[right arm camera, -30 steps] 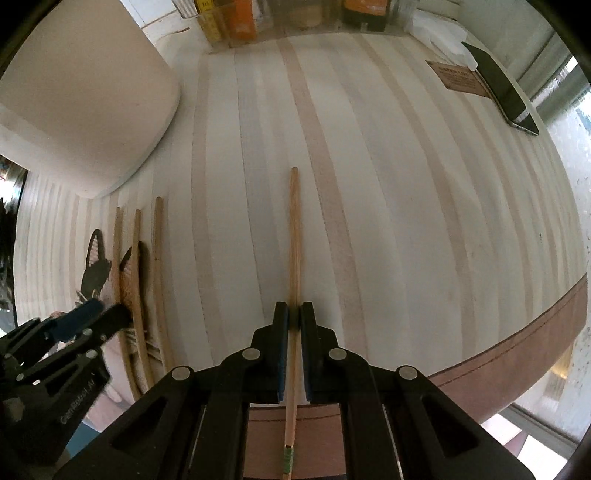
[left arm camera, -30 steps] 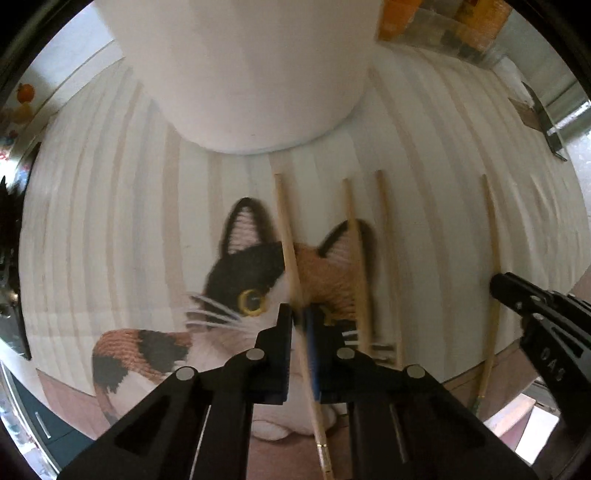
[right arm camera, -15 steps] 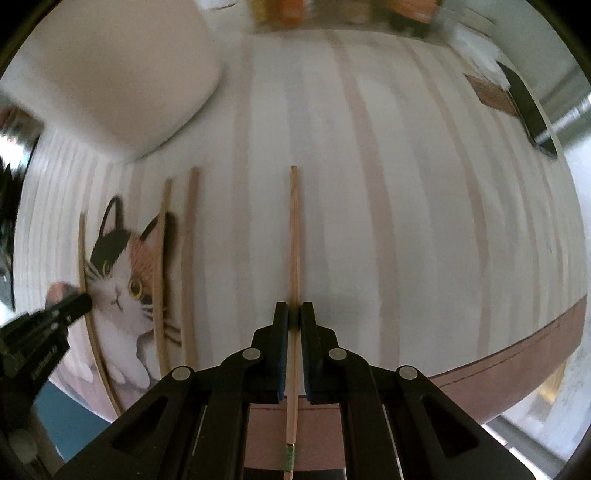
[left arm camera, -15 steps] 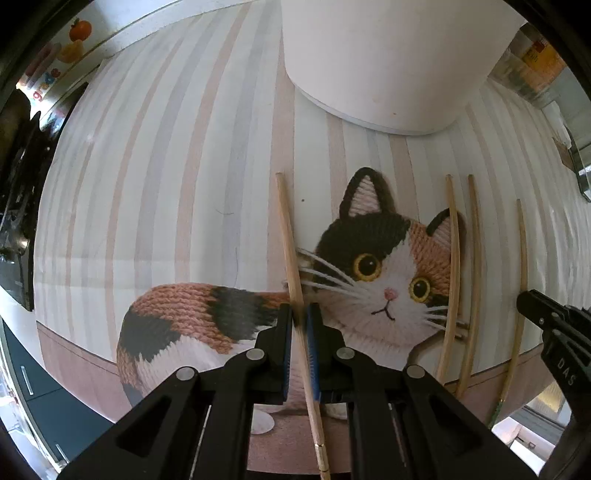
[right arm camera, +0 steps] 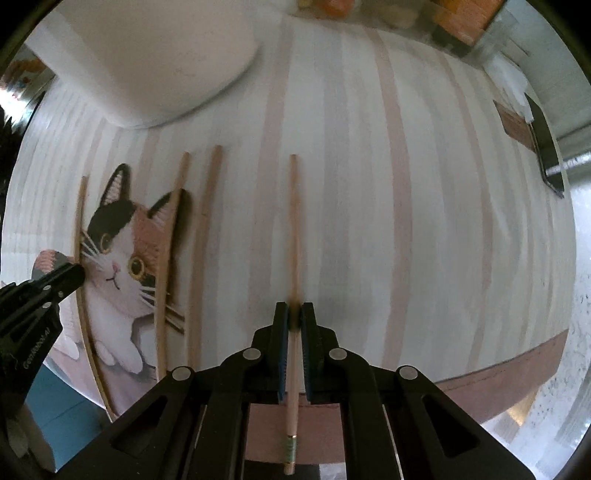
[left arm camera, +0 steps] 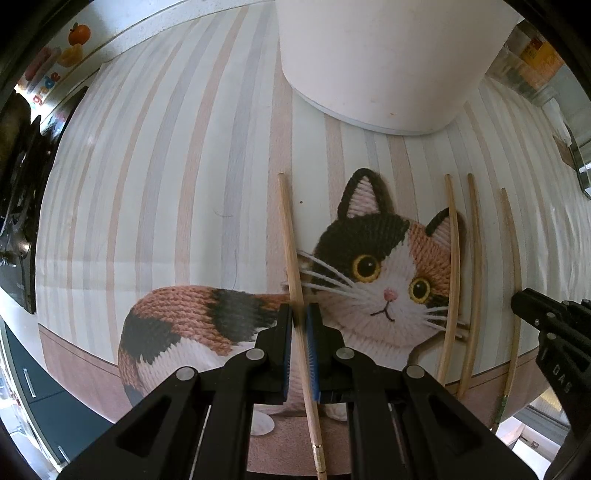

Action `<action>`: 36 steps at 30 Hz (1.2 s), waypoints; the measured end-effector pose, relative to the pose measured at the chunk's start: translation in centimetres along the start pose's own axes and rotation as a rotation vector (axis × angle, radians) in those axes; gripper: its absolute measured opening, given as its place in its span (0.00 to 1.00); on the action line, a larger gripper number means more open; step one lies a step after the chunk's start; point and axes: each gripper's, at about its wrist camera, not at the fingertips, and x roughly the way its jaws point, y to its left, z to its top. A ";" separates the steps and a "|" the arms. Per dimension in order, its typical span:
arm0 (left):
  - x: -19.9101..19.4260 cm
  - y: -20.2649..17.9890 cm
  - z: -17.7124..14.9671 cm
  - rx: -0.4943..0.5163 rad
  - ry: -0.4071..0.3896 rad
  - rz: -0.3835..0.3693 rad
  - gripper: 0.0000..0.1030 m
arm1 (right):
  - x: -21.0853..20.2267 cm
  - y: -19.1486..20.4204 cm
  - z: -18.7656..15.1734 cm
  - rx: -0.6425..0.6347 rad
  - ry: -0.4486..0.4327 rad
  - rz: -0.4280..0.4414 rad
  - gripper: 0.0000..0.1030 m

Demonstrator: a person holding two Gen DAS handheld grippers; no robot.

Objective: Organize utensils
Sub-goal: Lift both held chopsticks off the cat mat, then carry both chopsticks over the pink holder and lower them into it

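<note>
- Left gripper [left arm camera: 300, 314]: pointing down at the mat [left arm camera: 177, 184], jaws clenched on a chopstick [left arm camera: 291, 254]. The stick runs lengthwise between the blue pads [left arm camera: 288, 350], its butt end with a metal band sticking out towards the camera.
- That stick lies along the left side of the cat's face printed on the mat [left arm camera: 384, 273], crossing the whiskers and the join of body and head.
- Right gripper [right arm camera: 294, 314]: also pointing down, jaws clenched on a second chopstick [right arm camera: 293, 229]. Butt end carries a green band near the lens.
- Second stick sits over plain striped mat, to the right of the cat print [right arm camera: 122, 251] and apart from it.
- Loose pair of chopsticks [left arm camera: 463, 280]: side by side on the mat, not touching either gripper. One crosses the cat's right ear and cheek, the other lies just beside it on the outer side. In the right view the pair [right arm camera: 184, 258] lies between the two held sticks.
- All four sticks roughly parallel, tips pointing towards the white pot [left arm camera: 388, 62].
- White pot: stands on the mat beyond the stick tips, near but not touching them; its top is out of frame.
- Each gripper shows at the edge of the other's view: the right one at right edge of left view, the left one at left edge of right view.
- Clutter at the far mat edge [right arm camera: 454, 22]: blurred, cannot identify.
</note>
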 end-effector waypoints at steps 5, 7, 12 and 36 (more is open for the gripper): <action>0.0 -0.1 0.1 0.003 0.000 0.006 0.05 | 0.5 1.6 -0.2 -0.051 0.007 -0.029 0.07; 0.1 0.0 0.2 -0.003 0.001 0.003 0.06 | 0.6 2.2 -0.3 -0.049 0.009 -0.025 0.07; -0.1 -0.1 0.3 0.002 0.002 0.011 0.06 | 1.0 2.0 0.4 -0.055 0.004 -0.025 0.07; -13.1 1.8 2.0 -0.090 -0.356 0.053 0.04 | -8.6 -0.4 0.2 0.018 -0.275 0.028 0.06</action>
